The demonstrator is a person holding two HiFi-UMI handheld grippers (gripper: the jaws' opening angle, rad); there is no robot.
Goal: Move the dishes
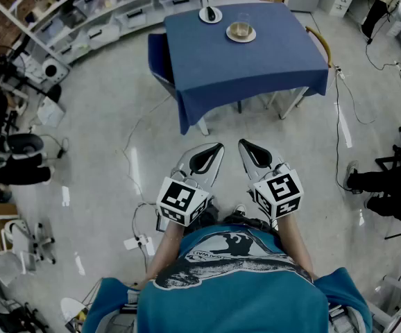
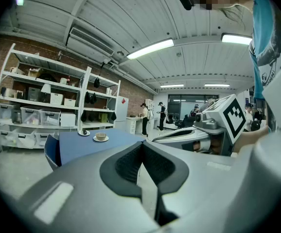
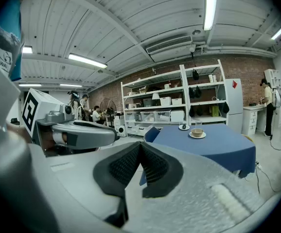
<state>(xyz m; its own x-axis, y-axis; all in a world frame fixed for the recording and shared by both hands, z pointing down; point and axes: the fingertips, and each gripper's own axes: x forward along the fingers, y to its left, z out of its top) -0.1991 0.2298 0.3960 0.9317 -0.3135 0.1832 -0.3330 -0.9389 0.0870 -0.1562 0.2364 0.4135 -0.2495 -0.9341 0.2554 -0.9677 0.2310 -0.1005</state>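
A cup on a saucer (image 1: 241,31) and a small white plate with a dark object (image 1: 210,14) stand at the far side of a table under a blue cloth (image 1: 242,68). The same cup and saucer (image 2: 100,137) (image 3: 197,133) appears small in both gripper views. My left gripper (image 1: 219,145) and right gripper (image 1: 241,143) are held side by side in front of my body, well short of the table, over the floor. Both are shut with nothing between their jaws. In the gripper views the tips of the left gripper (image 2: 141,144) and the right gripper (image 3: 140,145) meet.
A blue chair (image 1: 160,61) stands at the table's left side and a wooden chair (image 1: 320,44) at its right. Shelves with storage boxes (image 1: 96,16) line the back wall. Cables (image 1: 346,116) trail across the floor. Equipment and seated people are at the left and right edges.
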